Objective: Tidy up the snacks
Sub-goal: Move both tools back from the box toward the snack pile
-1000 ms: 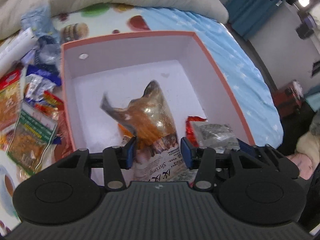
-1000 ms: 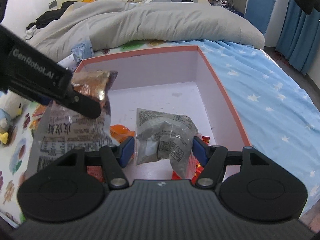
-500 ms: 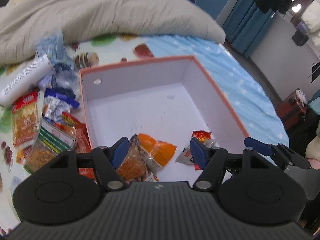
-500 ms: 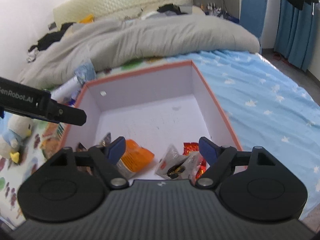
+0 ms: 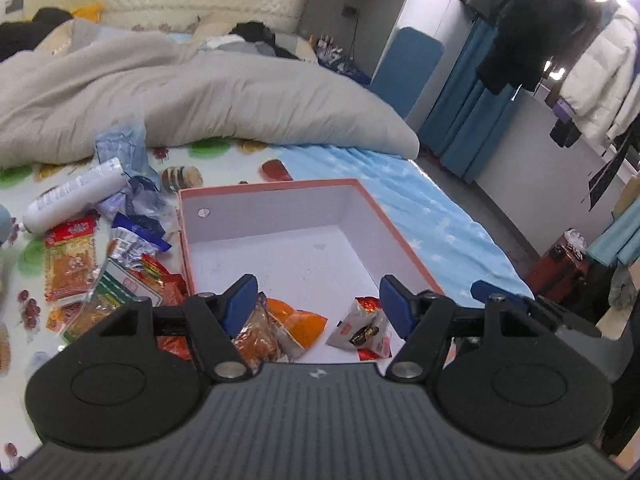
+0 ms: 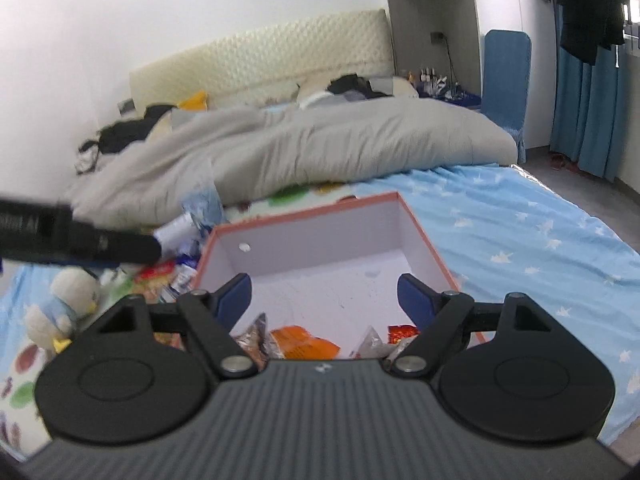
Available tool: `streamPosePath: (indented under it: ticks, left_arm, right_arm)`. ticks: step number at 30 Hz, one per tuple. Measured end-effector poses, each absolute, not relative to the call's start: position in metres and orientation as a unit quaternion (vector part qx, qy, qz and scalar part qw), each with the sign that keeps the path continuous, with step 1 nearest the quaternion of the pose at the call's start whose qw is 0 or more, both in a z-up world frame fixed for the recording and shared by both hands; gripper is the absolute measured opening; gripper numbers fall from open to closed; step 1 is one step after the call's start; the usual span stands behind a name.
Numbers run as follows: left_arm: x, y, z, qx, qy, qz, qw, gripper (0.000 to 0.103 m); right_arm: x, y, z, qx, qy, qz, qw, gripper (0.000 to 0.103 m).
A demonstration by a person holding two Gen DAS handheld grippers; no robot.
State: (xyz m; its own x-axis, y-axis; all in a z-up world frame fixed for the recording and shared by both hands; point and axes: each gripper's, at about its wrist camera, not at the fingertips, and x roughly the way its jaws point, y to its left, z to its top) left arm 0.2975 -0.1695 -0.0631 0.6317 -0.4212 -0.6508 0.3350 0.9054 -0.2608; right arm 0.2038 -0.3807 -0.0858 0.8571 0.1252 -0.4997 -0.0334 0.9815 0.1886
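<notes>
- Box (image 5: 404, 236): open-topped on bed, so snacks drop in; orange pkt (image 5: 298, 322) & grey pkt (image 5: 360, 330) lie at its near end.
- L gripper (image 5: 316, 306), R gripper (image 6: 325, 294): jaws spread, nothing held, above box's near end.
- Loose snacks (image 5: 72, 260): left of box, unsorted.

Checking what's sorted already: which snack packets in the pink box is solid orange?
The flat solid-orange packet near the box's front-left; beside it lies a clear crinkly brownish packet, and the grey-white packet sits farther right.

Grey duvet (image 5: 192, 96) on bed, blue curtains (image 6: 592, 112), plush toy (image 6: 64, 304).
</notes>
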Motion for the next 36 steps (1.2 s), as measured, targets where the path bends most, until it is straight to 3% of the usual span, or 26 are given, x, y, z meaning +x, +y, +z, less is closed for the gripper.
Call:
streamPosePath:
  ticks: [15, 30, 36]
  left_arm:
    - [0.211, -0.135, -0.038, -0.027, 0.287, -0.197, 0.937, 0.072]
    - [0.161, -0.087, -0.061, -0.014, 0.268, -0.164, 0.949, 0.073]
    - [0.144, -0.069, -0.068, -0.022, 0.262, -0.157, 0.952, 0.08]
  right_arm:
    - [0.146, -0.348, -0.066, 0.076, 0.22, 0.082, 0.969, 0.082]
    - [0.108, -0.316, -0.095, 0.089, 0.234, 0.087, 0.964, 0.082]
    - [0.091, -0.293, -0.108, 0.061, 0.246, 0.095, 0.963, 0.082]
